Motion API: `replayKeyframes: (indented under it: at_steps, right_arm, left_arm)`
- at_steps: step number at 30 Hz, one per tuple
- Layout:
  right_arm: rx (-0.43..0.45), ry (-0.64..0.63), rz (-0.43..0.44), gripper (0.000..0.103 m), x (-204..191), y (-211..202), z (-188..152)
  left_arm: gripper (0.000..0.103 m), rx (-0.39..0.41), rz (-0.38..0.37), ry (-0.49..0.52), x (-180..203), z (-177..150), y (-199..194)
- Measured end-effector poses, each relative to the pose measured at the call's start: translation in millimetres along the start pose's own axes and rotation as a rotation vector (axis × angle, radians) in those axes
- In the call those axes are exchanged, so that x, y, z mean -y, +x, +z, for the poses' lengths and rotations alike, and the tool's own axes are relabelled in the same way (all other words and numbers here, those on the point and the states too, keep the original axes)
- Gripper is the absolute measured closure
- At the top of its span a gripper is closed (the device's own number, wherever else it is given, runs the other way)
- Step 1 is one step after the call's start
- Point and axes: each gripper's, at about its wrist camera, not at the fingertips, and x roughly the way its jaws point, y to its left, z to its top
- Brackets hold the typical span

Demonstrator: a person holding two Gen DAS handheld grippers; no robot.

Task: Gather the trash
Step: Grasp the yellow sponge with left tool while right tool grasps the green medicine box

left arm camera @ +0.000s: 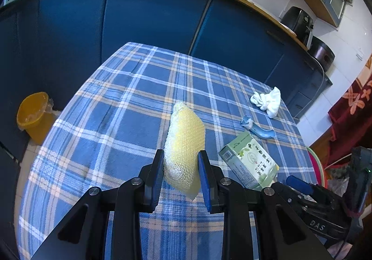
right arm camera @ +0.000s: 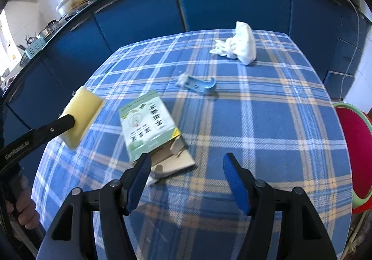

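My left gripper [left arm camera: 181, 155] is shut on a yellow bubble-wrap pad [left arm camera: 184, 141] and holds it above the checked tablecloth [left arm camera: 104, 143]; the pad also shows in the right wrist view [right arm camera: 81, 118]. My right gripper [right arm camera: 186, 162] is open and empty over the table, just right of an opened green-and-white carton [right arm camera: 148, 127], which also shows in the left wrist view [left arm camera: 250, 162]. A broken blue plastic piece [right arm camera: 200, 85] and a crumpled white tissue [right arm camera: 239, 44] lie farther back on the table.
A yellow bin [left arm camera: 34, 115] with a plastic liner stands on the floor left of the table. Blue cabinets [left arm camera: 151, 18] run behind. A red and green basin [right arm camera: 355, 155] sits at the table's right side.
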Motion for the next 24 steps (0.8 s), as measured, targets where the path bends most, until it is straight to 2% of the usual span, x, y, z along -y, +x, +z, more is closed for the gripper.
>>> replayKeyframes:
  at_steps: [6, 11, 24]
  right_arm:
    - [0.007, 0.017, 0.0, 0.034, -1.0, -7.0, -1.1]
    - [0.029, -0.018, 0.018, 0.023, -10.5, -10.4, 2.7]
    - [-0.005, -0.088, 0.011, 0.022, -34.7, 23.6, 16.1]
  left_arm:
    - [0.074, -0.008, 0.016, -0.008, -2.3, -1.5, 0.8]
    - [0.074, -0.021, 0.028, -0.015, -3.3, -2.7, 3.5]
    - [0.074, -0.034, 0.04, -0.024, -7.4, -4.7, 6.4]
